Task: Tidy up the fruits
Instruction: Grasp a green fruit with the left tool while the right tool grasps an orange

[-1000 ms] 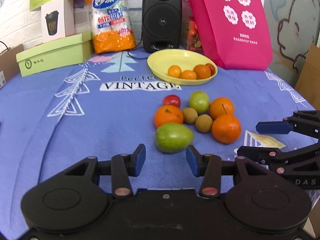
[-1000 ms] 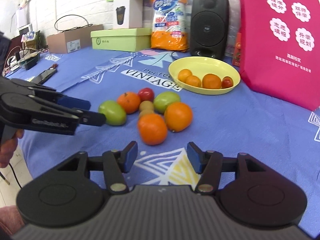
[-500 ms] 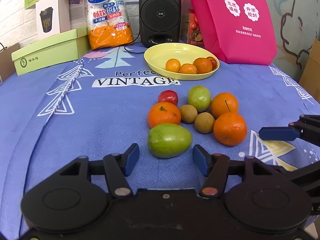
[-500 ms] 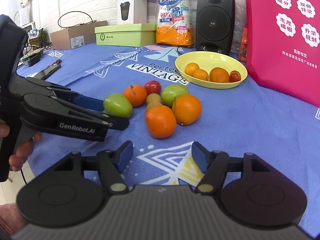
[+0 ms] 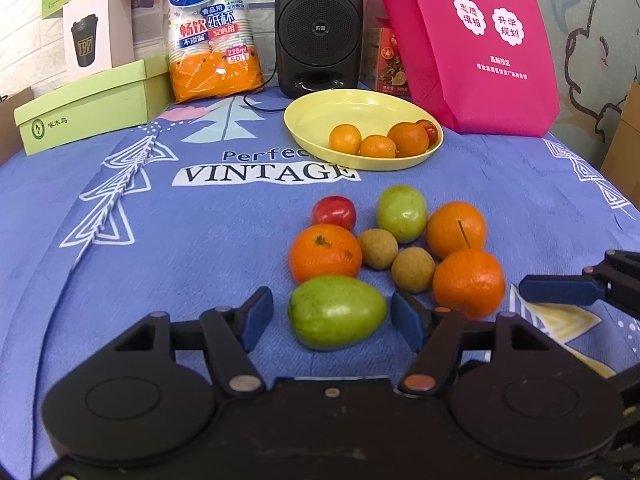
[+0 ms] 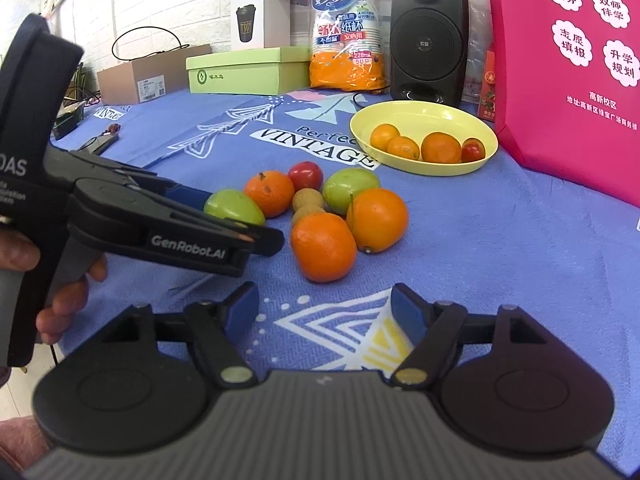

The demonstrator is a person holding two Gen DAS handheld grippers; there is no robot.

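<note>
Loose fruit lies clustered on the blue cloth: a green mango (image 5: 338, 312) nearest me, several oranges (image 5: 325, 253), a second green fruit (image 5: 401, 213), a red tomato (image 5: 334, 212) and two small brown fruits (image 5: 413, 269). My left gripper (image 5: 332, 320) straddles the mango, its jaws opening and the pads clear of the fruit on both sides. My right gripper (image 6: 325, 316) hangs over bare cloth short of the nearest orange (image 6: 323, 246), jaws opening with nothing between them. A yellow bowl (image 5: 320, 120) behind holds three oranges and a tomato.
At the back stand a black speaker (image 5: 319, 26), a pink bag (image 5: 476, 40), a pack of paper cups (image 5: 212, 36) and a green box (image 5: 92, 108). A hand (image 6: 60, 292) holds the left gripper's handle at the table's near left edge.
Both grippers' jaws have spread wider. The left gripper has slid forward so the green mango now lies between its fingers. The right gripper has stayed where it was.
</note>
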